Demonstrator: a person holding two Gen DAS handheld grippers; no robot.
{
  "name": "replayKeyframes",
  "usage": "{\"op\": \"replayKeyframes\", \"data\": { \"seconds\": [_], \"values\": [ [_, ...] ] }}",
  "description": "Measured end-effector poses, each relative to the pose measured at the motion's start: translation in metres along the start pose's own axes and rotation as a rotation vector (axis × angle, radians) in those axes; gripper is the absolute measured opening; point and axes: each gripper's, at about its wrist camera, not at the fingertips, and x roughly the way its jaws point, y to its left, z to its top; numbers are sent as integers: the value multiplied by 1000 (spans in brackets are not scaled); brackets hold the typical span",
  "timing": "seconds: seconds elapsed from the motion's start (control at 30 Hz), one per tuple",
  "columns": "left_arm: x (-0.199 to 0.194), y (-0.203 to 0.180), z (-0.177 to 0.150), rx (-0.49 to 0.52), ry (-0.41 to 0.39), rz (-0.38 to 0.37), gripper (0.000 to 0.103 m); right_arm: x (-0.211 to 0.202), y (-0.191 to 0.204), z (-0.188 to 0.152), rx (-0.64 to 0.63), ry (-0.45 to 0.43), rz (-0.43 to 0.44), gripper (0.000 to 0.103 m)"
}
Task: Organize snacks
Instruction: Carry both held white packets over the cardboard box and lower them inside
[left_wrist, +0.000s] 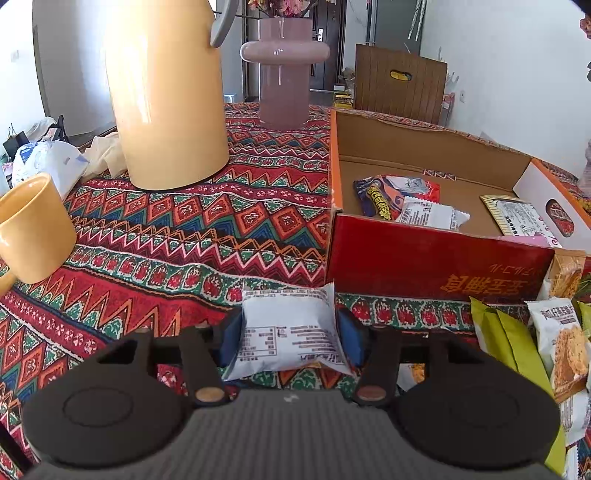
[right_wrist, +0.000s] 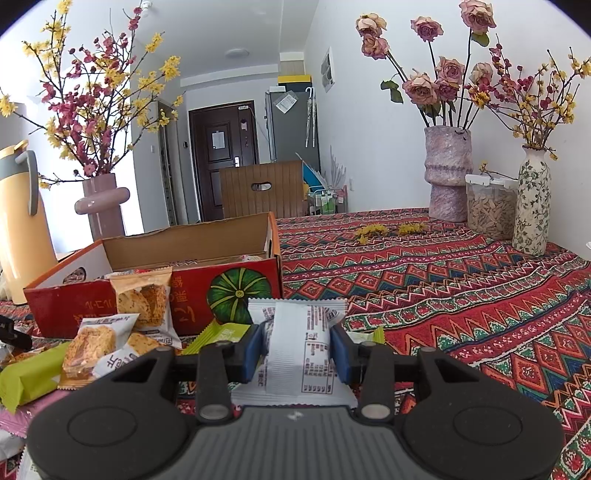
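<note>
Box (right_wrist: 192, 291) contents — mostly hidden

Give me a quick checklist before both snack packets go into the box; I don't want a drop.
1. Left gripper on its white printed snack packet: blue pads at both sides, ok.
2. Right gripper pinching its own white packet: squeezed narrow, ok.
3. Red and orange cardboard box open on top: ok.
4. Bare floor space inside the box: ok.
5. Near box wall clearance for either packet: cannot tell.
</note>
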Motion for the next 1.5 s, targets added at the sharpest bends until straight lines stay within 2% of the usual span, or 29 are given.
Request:
{"op": "replayKeyframes", "data": {
  "seconds": [0.17,0.4,0.67,0.9,1.17,1.5],
  "values": [
    [-21,-1,1,5,-56,-35,55,-3,7,1,-34,-9,-11,39],
    [-50,-10,13,11,-142,-83,55,-16,20,18,-52,-62,27,40],
    [-59,-36,33,40,-198,-120,56,-8,36,45,-78,-102,68,40],
    [-52,-53,45,55,-218,-128,56,15,50,72,-97,-117,95,40],
    [-32,-69,62,63,-228,-121,56,56,66,94,-111,-88,120,40],
    [6,-74,75,59,-217,-88,56,99,77,95,-114,-39,143,40]
  ]
}}
